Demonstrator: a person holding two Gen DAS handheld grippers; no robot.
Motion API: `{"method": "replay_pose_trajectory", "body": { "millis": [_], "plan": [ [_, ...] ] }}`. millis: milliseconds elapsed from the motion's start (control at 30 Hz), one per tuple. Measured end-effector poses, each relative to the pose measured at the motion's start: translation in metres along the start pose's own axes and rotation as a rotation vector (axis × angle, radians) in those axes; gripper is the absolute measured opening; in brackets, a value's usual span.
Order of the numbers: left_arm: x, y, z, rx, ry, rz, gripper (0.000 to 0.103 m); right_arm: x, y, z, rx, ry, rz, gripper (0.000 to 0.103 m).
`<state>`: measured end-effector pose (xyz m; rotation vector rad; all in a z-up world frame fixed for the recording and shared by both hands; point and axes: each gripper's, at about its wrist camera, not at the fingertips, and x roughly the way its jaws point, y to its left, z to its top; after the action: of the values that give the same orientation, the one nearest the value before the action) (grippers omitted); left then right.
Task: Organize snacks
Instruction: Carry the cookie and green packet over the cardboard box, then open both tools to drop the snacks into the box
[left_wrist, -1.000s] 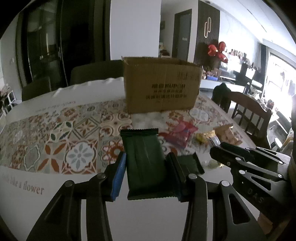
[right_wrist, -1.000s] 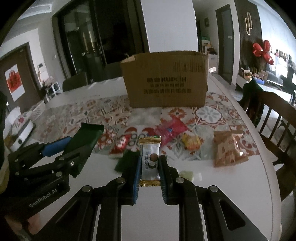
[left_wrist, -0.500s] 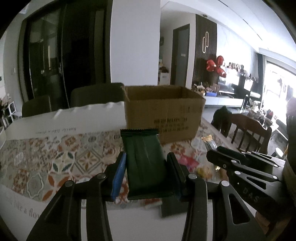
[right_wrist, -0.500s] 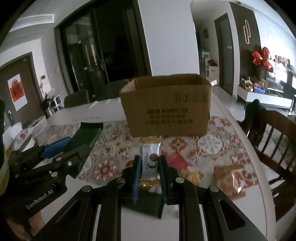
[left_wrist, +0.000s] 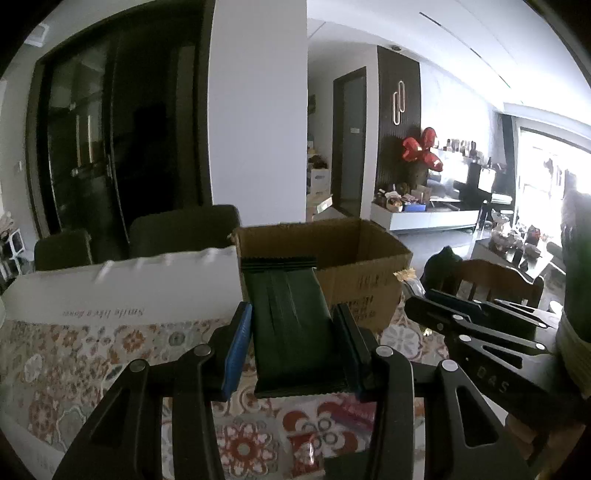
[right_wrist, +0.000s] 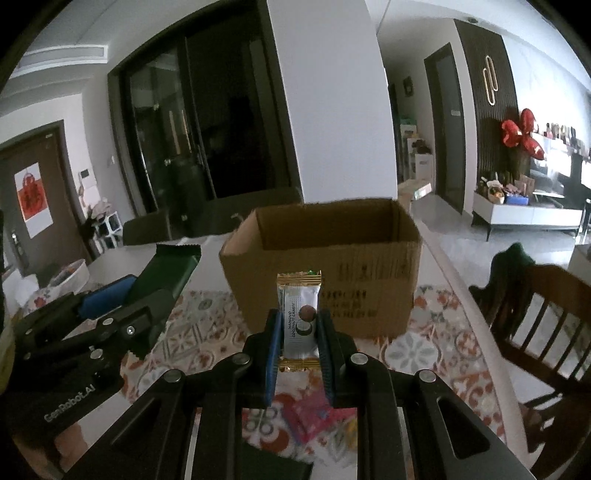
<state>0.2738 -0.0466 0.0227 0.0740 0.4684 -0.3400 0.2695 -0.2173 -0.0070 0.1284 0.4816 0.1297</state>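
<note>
A white pillar (right_wrist: 328, 110) stands between dark glass doors (right_wrist: 173, 140) and a dark doorway (right_wrist: 445, 125). Red balloons (right_wrist: 521, 129) hang by a slatted wall. A wooden chair (right_wrist: 543, 317) sits beside the patterned tablecloth (left_wrist: 92, 354). Daylight floods the window (left_wrist: 543, 162).

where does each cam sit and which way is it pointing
Left wrist: on the left claw, facing forward over the patterned table at the cardboard box; its own fingers grip a dark green packet, right claw at right.
Right wrist: on the right claw, facing the box's open top; it grips a white-and-gold snack bar, left claw at left.
Shared: the box, both claws, the green packet.
</note>
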Motion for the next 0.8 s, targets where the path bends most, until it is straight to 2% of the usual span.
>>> {"method": "replay_pose_trajectory", "body": {
  "millis": [400, 800],
  "plan": [
    [0.03, -0.002, 0.044, 0.017, -0.025, -0.015, 0.044, 0.022, -0.019, 0.053, 0.008, -0.051, -0.014, 0.02],
    [0.089, 0.006, 0.078, -0.04, 0.069, -0.058, 0.044, 0.057, -0.035, 0.088, -0.015, -0.028, -0.034, 0.02]
  ]
}}
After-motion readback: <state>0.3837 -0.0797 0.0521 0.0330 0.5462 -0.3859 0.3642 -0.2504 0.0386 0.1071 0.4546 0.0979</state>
